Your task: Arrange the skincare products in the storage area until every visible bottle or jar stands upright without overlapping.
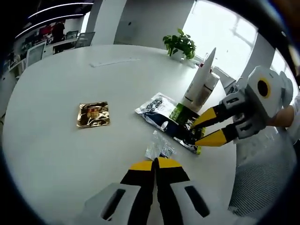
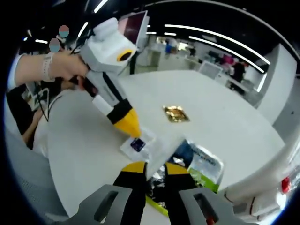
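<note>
Your left tongs point(image 1: 155, 165) are closed, the two yellow tips pressed together with nothing between them, and they hover just short of a small clear sachet point(image 1: 158, 149) lying on the white tabletop point(image 1: 56, 140). In the right gripper view the same tongs come in from the left as a single yellow point point(image 2: 127, 123), angled down onto a small sachet with a dark square point(image 2: 136, 144); whether the tip touches it you cannot tell. Your left hand point(image 2: 65, 65), with a white band at the wrist, grips the handle high in that view.

Your right tongs point(image 2: 150, 170) stand slightly open, and the edge of a flat white packet point(image 2: 161, 150) passes between the tips; the view does not settle whether they pinch it. Seen from the left gripper view, these tongs point(image 1: 202, 130) reach in from the right with a narrow gap between the tips, set over the dark-and-green end of a printed pouch point(image 1: 164, 112), just beside the white tube.

That white tube point(image 1: 199, 82) is your landmark: it stands upright on its base, tapering to a point. The pouch lies flat at its foot, and the clear sachet lies nearer you than the pouch. A gold foil sachet point(image 1: 93, 114) lies flat, well apart to the tube's left; in the right gripper view it point(image 2: 176, 113) sits beyond the packets. A potted plant point(image 1: 179, 44) stands behind the tube, near the tabletop's far edge.
</note>
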A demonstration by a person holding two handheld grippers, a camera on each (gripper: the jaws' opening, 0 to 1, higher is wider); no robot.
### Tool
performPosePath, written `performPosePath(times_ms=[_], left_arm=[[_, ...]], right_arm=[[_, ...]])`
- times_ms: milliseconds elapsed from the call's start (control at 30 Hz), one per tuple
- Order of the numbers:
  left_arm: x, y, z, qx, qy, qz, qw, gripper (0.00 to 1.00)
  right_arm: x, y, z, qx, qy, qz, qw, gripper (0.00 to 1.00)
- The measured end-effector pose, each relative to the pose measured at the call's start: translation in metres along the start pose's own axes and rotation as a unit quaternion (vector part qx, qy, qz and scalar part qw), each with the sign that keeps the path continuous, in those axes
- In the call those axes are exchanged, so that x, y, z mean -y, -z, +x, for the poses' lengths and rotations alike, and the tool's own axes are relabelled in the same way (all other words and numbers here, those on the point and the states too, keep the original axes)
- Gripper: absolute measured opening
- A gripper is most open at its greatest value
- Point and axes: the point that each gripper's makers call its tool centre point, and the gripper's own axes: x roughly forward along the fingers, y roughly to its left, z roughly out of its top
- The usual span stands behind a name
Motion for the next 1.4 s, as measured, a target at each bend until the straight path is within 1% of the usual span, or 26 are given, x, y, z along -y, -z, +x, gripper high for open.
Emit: performPosePath(times_ms=[67, 133, 233, 267, 333, 467, 533, 667, 733, 800, 967, 1267, 1333, 1400], left_arm=[[0.002, 0.003, 0.000, -0.008, 0.008, 0.009, 0.9999, 0.00], [0.000, 0.006, -0.001, -0.016, 0.005, 0.013, 0.9998, 0.00], [0.000, 0.008, 0.000, -0.023, 0.009, 0.019, 0.9995, 0.00], [0.003, 0.009, 0.001, -0.024, 0.014, 0.023, 0.9994, 0.00], [0.005, 0.009, 0.002, -0.025, 0.016, 0.034, 0.9990, 0.00], [0.008, 0.011, 0.003, -0.030, 0.018, 0.033, 0.9988, 0.00], [0.009, 0.011, 0.004, -0.030, 0.018, 0.041, 0.9986, 0.00], [0.007, 0.014, 0.004, -0.036, 0.015, 0.043, 0.9983, 0.00], [0.009, 0.014, 0.005, -0.038, 0.021, 0.042, 0.9982, 0.00], [0.009, 0.014, 0.005, -0.038, 0.021, 0.051, 0.9977, 0.00], [0.012, 0.015, 0.006, -0.041, 0.025, 0.049, 0.9976, 0.00], [0.010, 0.016, 0.007, -0.043, 0.019, 0.053, 0.9975, 0.00], [0.010, 0.017, 0.007, -0.043, 0.018, 0.051, 0.9976, 0.00], [0.008, 0.018, 0.006, -0.042, 0.017, 0.046, 0.9979, 0.00]], right_arm=[[-0.004, 0.002, 0.003, -0.003, -0.005, -0.003, 1.0000, 0.07], [-0.007, 0.002, 0.005, -0.004, -0.010, -0.007, 0.9999, 0.07], [-0.015, 0.002, 0.011, -0.003, -0.023, -0.012, 0.9996, 0.06], [-0.016, 0.003, 0.013, -0.004, -0.025, -0.013, 0.9996, 0.06], [-0.020, 0.003, 0.018, -0.005, -0.031, -0.016, 0.9994, 0.06], [-0.025, 0.006, 0.025, -0.012, -0.037, -0.019, 0.9991, 0.06], [-0.026, 0.007, 0.027, -0.013, -0.038, -0.021, 0.9990, 0.05], [-0.028, 0.008, 0.028, -0.015, -0.042, -0.018, 0.9989, 0.05], [-0.028, 0.008, 0.028, -0.015, -0.041, -0.017, 0.9989, 0.05], [-0.030, 0.008, 0.028, -0.014, -0.042, -0.015, 0.9989, 0.05], [-0.033, 0.009, 0.032, -0.014, -0.045, -0.016, 0.9987, 0.05], [-0.033, 0.010, 0.034, -0.014, -0.044, -0.020, 0.9987, 0.05], [-0.035, 0.010, 0.034, -0.011, -0.043, -0.029, 0.9986, 0.04], [-0.035, 0.010, 0.034, -0.010, -0.044, -0.029, 0.9986, 0.04]])
